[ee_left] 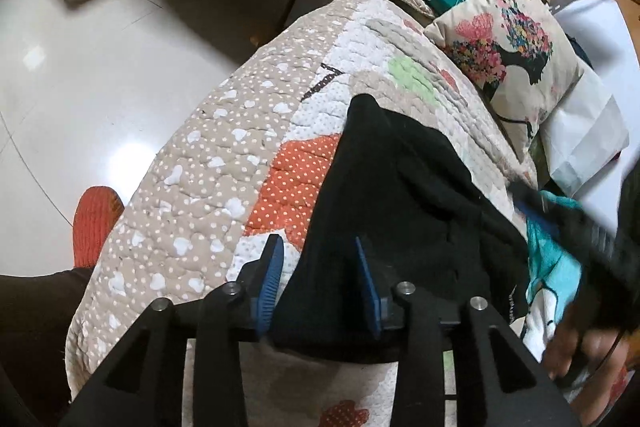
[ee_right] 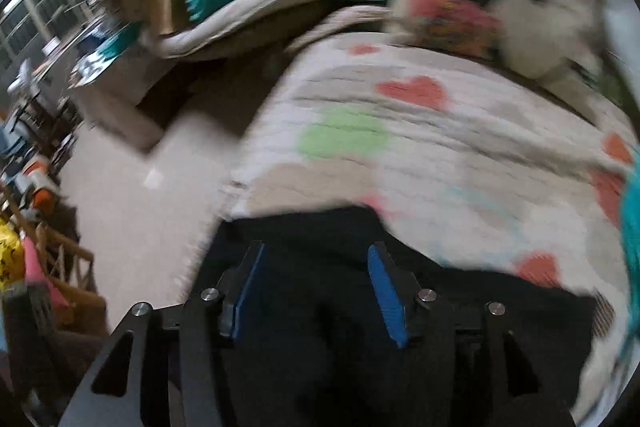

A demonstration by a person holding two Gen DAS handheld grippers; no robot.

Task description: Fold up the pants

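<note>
Covering the bed, a patchwork quilt (ee_left: 192, 195) is seen beside pale floor tiles (ee_left: 80, 75), with a floral cushion (ee_left: 516, 55) behind. Black pants (ee_left: 400, 195) lie on the quilt. Left gripper (ee_left: 318, 287) and right gripper (ee_right: 316, 291) jaws are spread over the fabric. The right view is blurred.
</note>
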